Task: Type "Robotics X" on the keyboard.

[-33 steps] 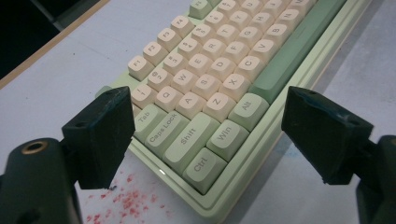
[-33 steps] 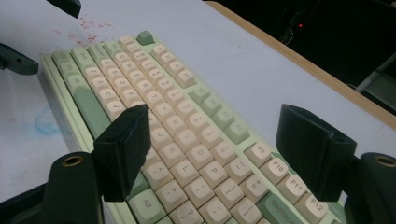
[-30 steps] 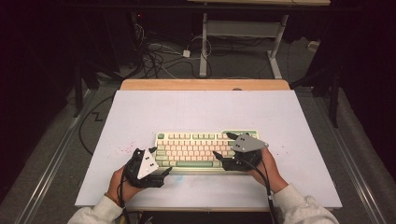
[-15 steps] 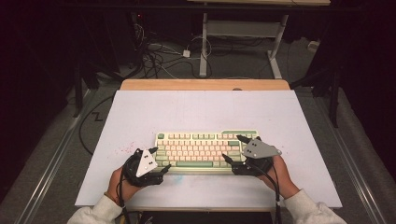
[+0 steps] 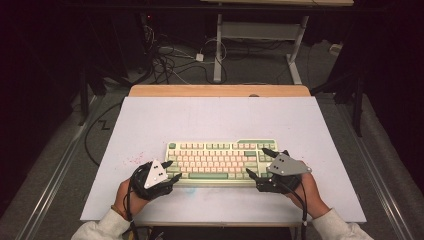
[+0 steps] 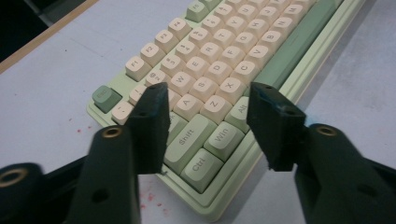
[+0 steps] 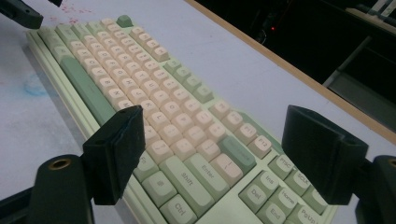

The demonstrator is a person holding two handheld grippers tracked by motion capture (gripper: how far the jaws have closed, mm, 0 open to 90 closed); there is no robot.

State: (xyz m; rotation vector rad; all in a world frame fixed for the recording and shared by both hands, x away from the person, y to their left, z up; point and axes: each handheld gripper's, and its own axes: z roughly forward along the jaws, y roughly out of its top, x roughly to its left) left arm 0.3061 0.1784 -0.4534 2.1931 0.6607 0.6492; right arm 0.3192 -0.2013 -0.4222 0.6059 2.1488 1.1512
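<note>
With my left tool (image 5: 170, 170) half closed, its jaws having just been closing around the keyboard (image 5: 220, 161)'s left end, and my right tool (image 5: 257, 162) gaping wide at the right end, I am set to lift it evenly off the tabletop (image 5: 220, 120).

Left tongs (image 5: 170, 171) half-closed, jaws just closing, nothing gripped, right tongs (image 5: 256, 162) spread wide.

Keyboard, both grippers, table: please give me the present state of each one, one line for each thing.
keyboard: lies flat on the table, keys up, not lifted.
left gripper: at the keyboard's left end, jaws have just been closing, half open astride its corner, pads not pressing.
right gripper: at the keyboard's right end, jaws wide open, holding nothing.
table: white top, small red specks near the left gripper.
</note>
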